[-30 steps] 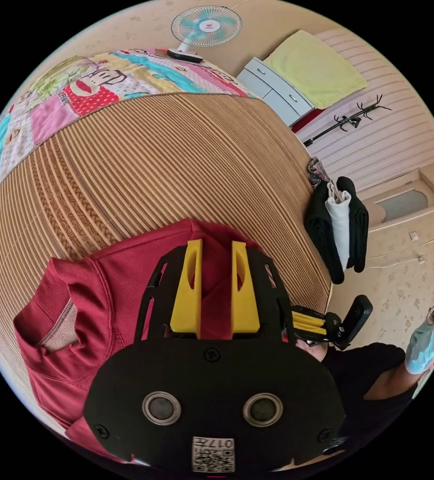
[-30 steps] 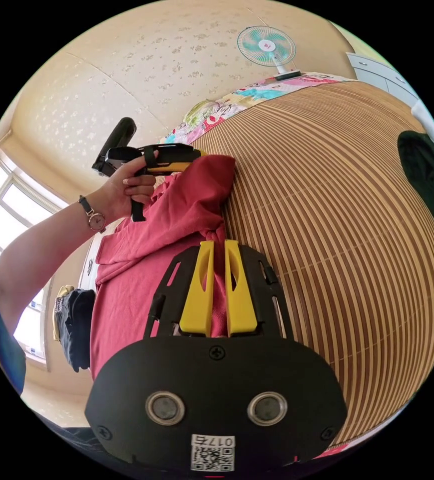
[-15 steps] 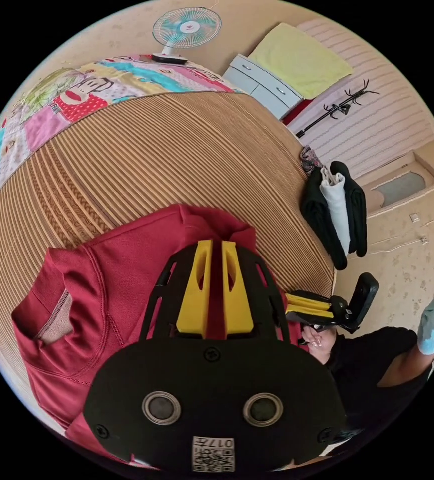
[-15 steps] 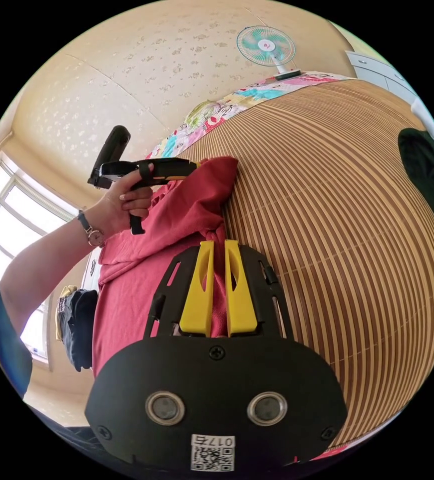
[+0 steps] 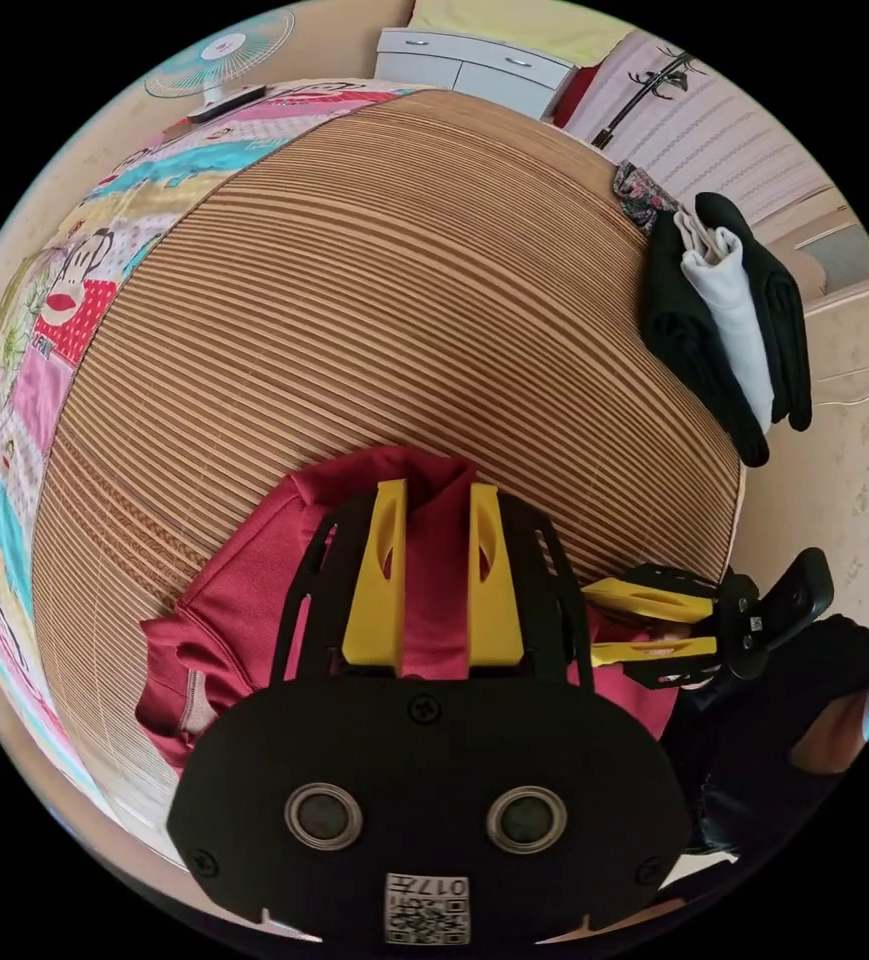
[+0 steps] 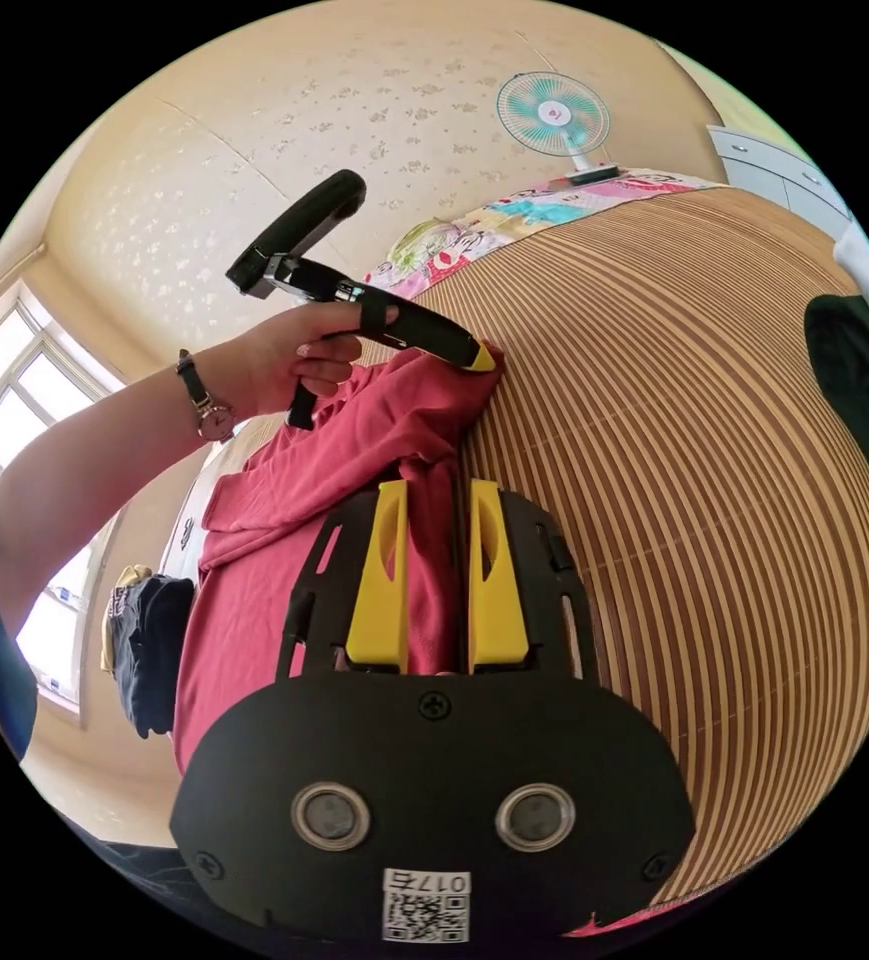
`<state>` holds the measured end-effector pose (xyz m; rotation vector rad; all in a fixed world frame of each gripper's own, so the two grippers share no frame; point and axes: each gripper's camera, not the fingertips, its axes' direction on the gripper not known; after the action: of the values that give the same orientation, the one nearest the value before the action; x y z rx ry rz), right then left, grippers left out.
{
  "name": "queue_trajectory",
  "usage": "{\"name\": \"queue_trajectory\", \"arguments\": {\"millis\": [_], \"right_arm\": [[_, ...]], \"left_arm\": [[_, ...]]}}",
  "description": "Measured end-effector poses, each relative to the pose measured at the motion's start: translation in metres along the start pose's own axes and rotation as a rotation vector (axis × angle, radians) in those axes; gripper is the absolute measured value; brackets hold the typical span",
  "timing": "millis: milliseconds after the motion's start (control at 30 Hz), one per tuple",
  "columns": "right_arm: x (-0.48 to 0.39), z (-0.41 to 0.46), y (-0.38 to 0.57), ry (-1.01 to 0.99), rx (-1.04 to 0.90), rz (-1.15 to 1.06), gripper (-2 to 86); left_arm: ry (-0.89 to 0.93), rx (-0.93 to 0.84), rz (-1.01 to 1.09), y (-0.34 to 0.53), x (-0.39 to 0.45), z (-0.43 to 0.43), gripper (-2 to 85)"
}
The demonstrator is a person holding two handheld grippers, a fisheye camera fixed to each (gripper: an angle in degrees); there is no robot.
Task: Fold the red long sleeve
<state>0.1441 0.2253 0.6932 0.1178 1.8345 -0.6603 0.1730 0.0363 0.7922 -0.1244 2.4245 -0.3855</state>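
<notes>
Left gripper and right gripper, jaws spread, both poised over bunched red long sleeve running between them on striped mat.

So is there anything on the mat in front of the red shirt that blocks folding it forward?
Nothing visible does. The striped mat ahead of the red shirt is bare; the black and white clothes lie off at its far edge, apart from the shirt.
</notes>
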Motion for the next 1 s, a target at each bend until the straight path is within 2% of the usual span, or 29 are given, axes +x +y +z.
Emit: {"name": "queue_trajectory", "arguments": {"millis": [133, 200, 300, 400, 500, 667, 867, 933, 1000], "right_arm": [[-0.007, -0.001, 0.006, 0.035, -0.010, 0.000, 5.7], [-0.004, -0.011, 0.013, 0.038, 0.032, 0.029, 4.7], [-0.003, -0.011, 0.017, 0.099, 0.014, 0.076, 4.0], [-0.010, -0.005, 0.016, 0.139, -0.028, 0.071, 3.8], [-0.008, -0.008, 0.020, 0.106, -0.017, 0.094, 3.9], [-0.002, -0.030, 0.035, 0.010, 0.108, 0.145, 5.9], [-0.031, -0.066, 0.064, 0.039, 0.428, 0.053, 6.9], [-0.041, -0.058, 0.058, 0.069, 0.389, 0.032, 6.8], [-0.049, -0.042, 0.047, 0.049, 0.300, -0.009, 7.2]], "left_arm": [[0.136, 0.084, -0.107, 0.015, -0.018, -0.008, 3.7], [0.238, 0.199, -0.198, 0.032, -0.036, -0.015, 2.6], [0.298, 0.297, -0.290, 0.050, -0.051, -0.010, 2.0], [0.224, 0.325, -0.252, 0.056, -0.038, 0.007, 2.2], [0.247, 0.369, -0.213, 0.067, -0.031, 0.009, 3.6], [0.249, 0.545, -0.167, 0.127, -0.012, -0.024, 6.3], [0.254, 0.753, -0.302, 0.261, 0.008, -0.058, 8.8], [0.198, 0.771, -0.384, 0.305, 0.015, -0.066, 8.9], [0.054, 0.791, -0.487, 0.366, 0.035, -0.072, 9.3]]}}
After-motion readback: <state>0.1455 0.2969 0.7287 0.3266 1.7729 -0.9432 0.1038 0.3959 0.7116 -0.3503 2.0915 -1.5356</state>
